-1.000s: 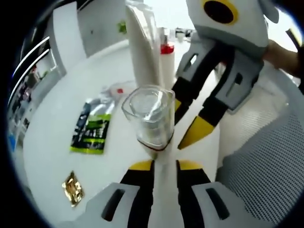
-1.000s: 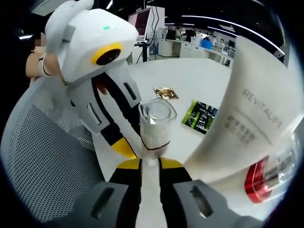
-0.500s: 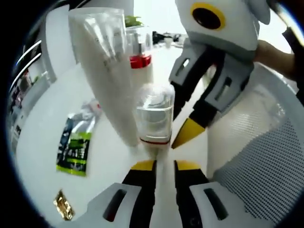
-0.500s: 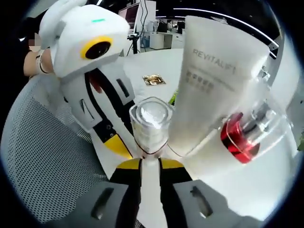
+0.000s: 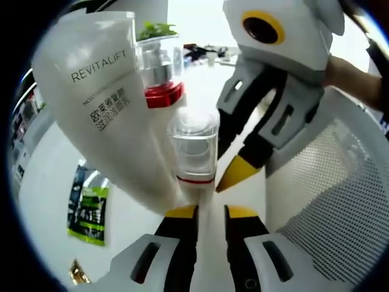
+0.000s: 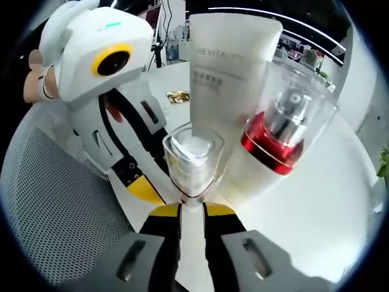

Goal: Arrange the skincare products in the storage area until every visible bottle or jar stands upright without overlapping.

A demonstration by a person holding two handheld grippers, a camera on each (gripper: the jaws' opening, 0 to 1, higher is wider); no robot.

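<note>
between both claws' tips stands the clear-capped bottle (image 5: 193, 152) on the white worktop (image 5: 55, 201); left claw (image 5: 203, 211) and right claw (image 6: 192, 209) both clamp its base. just beyond it, the white tube (image 5: 115, 103) and the red-collared pump bottle (image 6: 276, 143), upright. green sachet (image 5: 89, 204) lies off to the left claw's side.

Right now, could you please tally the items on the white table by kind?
Tubes: 1, the white Revitalift tube
Pump bottles with clear caps: 2, the red-collared bottle and the small bottle
Sachets: 2, the green sachet and the gold sachet
Total: 5
</note>
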